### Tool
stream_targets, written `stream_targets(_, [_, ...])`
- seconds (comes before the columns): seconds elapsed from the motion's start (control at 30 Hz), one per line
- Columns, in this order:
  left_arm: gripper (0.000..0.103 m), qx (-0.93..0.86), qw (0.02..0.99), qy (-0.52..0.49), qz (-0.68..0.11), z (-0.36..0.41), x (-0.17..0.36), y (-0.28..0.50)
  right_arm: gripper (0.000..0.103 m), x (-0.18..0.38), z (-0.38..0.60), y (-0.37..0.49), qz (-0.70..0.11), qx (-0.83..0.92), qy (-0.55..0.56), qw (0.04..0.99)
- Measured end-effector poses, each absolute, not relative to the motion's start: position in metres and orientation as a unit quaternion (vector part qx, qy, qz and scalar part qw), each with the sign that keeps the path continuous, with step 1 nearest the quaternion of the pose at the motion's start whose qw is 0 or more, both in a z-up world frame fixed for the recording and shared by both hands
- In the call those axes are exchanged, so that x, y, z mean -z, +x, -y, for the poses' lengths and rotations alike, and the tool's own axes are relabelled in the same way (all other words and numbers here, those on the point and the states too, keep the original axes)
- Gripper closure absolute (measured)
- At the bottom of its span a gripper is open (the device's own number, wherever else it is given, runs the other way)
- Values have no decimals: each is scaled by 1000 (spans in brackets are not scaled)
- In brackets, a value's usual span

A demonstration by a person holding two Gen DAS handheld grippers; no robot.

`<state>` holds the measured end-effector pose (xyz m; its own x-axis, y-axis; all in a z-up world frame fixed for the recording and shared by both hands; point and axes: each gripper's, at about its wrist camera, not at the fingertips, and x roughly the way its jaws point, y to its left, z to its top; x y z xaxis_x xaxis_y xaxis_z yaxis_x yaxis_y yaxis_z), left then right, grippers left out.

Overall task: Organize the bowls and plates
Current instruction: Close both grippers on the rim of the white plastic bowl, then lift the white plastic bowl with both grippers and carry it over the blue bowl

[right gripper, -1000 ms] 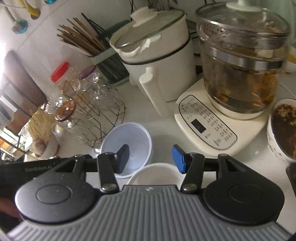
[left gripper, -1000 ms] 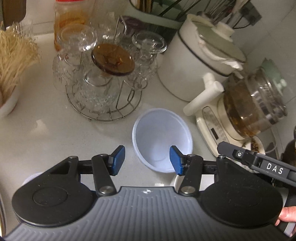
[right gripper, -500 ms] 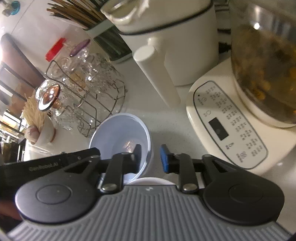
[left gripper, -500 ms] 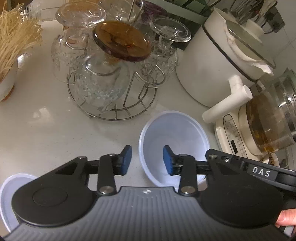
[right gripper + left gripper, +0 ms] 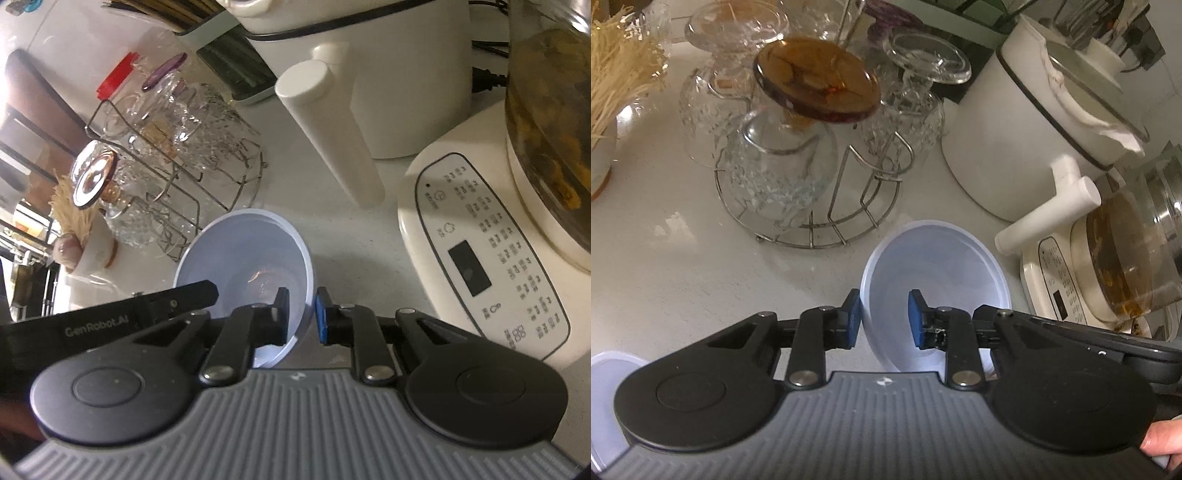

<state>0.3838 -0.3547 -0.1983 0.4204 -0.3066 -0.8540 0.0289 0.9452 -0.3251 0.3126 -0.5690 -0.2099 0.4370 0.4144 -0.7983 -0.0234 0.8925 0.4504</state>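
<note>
Pale-blue plastic bowl (image 5: 934, 280): my left tongs (image 5: 884, 319) and right tongs (image 5: 301, 314) have just closed, clamping opposite rim walls; it's ready to lift.

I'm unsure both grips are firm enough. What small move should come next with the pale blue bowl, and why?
Probably a slow, level lift by both. The left gripper straddles the bowl wall at one side, the right gripper pinches the opposite rim. The bowl sits close to the glass rack.
</note>
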Motion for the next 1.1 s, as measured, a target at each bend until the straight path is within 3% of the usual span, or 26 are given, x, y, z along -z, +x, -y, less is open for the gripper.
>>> stream_targets(1.1, [71, 122, 858, -164, -472, 316, 99, 345, 85, 117, 552, 270, -468, -142, 197, 850])
